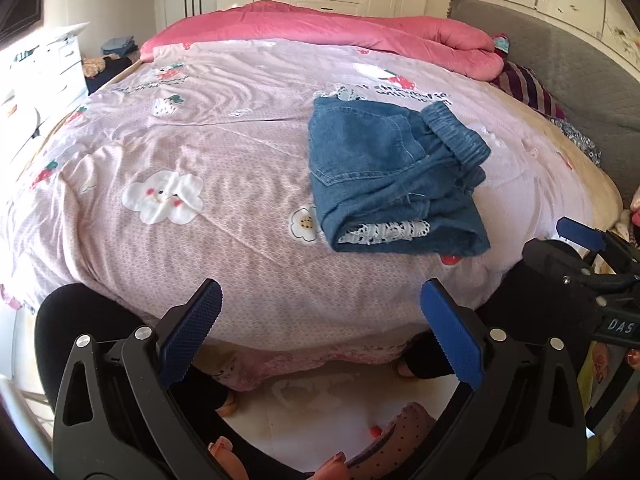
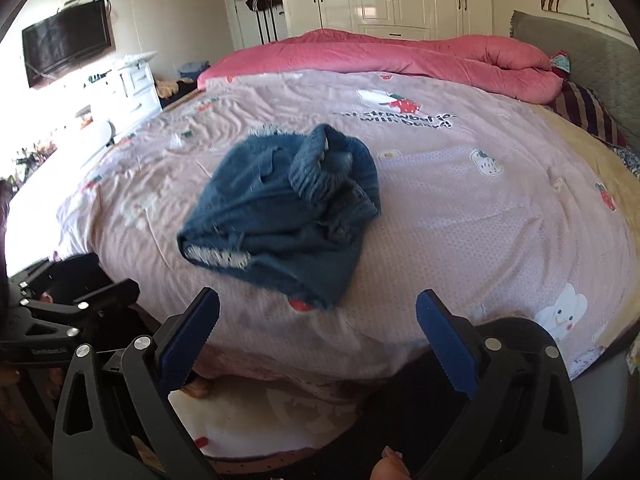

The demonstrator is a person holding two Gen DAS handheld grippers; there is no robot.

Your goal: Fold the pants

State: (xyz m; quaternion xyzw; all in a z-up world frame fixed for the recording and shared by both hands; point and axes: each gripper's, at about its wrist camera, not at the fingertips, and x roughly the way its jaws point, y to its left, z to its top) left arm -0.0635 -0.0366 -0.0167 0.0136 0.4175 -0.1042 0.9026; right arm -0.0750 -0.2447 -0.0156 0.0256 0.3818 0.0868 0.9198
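Observation:
Blue denim pants (image 1: 392, 176) lie folded in a compact bundle on the pink patterned bed sheet (image 1: 200, 152), elastic waistband on top at the far right, white lace trim showing at the near edge. They also show in the right wrist view (image 2: 280, 212). My left gripper (image 1: 320, 328) is open and empty, held back over the bed's near edge, apart from the pants. My right gripper (image 2: 318, 336) is open and empty, also short of the pants; it appears at the right edge of the left wrist view (image 1: 580, 236).
A pink duvet (image 1: 340, 28) is bunched along the far side of the bed. A grey headboard (image 1: 568, 68) and striped pillow (image 1: 528, 88) are at the right. White drawers (image 2: 132, 88) and a wall TV (image 2: 66, 42) stand at the left. The person's legs and feet are below the bed edge.

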